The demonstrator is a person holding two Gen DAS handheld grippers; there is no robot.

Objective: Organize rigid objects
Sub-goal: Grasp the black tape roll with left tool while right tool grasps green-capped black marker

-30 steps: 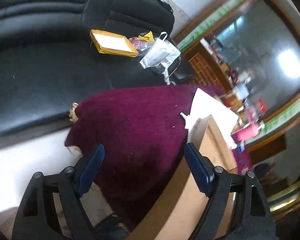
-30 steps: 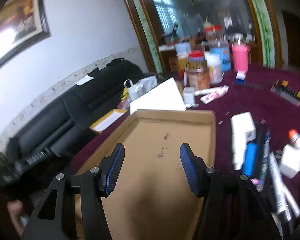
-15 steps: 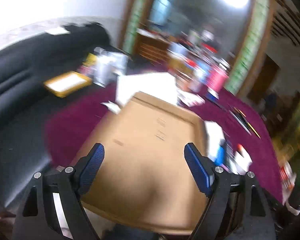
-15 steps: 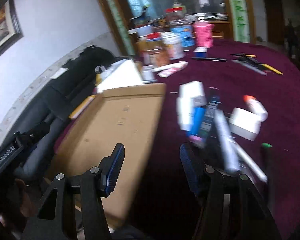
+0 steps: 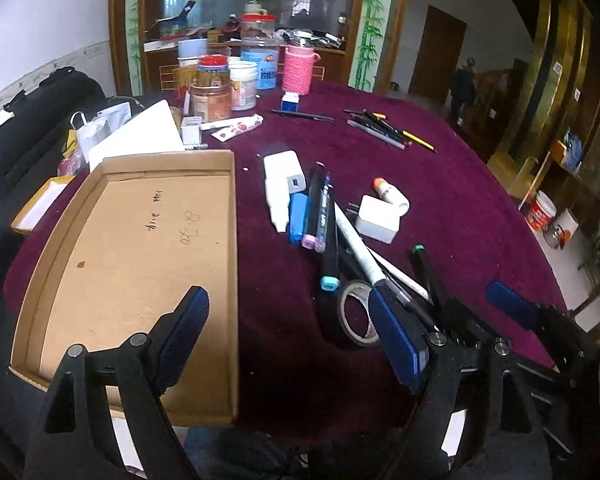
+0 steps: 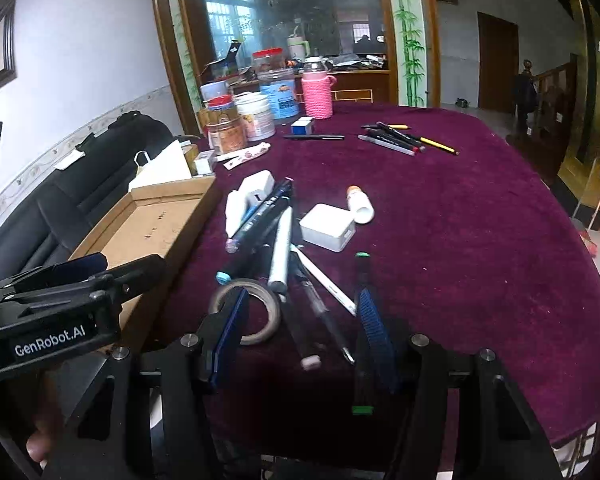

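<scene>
Left wrist view: both grippers, left gripper [image 5: 288, 330] and right gripper [image 6: 304, 328], hover released, empty cardboard tray [image 5: 140, 248] waiting beside the pens [image 5: 324, 216].

A shallow brown cardboard tray [image 5: 140, 248] lies at the left on the maroon cloth-covered tabletop [image 5: 440, 184]. Just right of it is a heap of markers and pens [image 5: 324, 216], with a white power bank [image 5: 281, 178] at its far end and a roll of brown tape [image 5: 356, 312] at its near end. A white square charger [image 5: 378, 219] sits right of the heap, a small white bottle [image 5: 390, 196] just behind it. Jars and a pink knitted flask [image 5: 298, 68] stand along the far edge. A black sofa [image 5: 20, 128] is left of the tabletop.
</scene>
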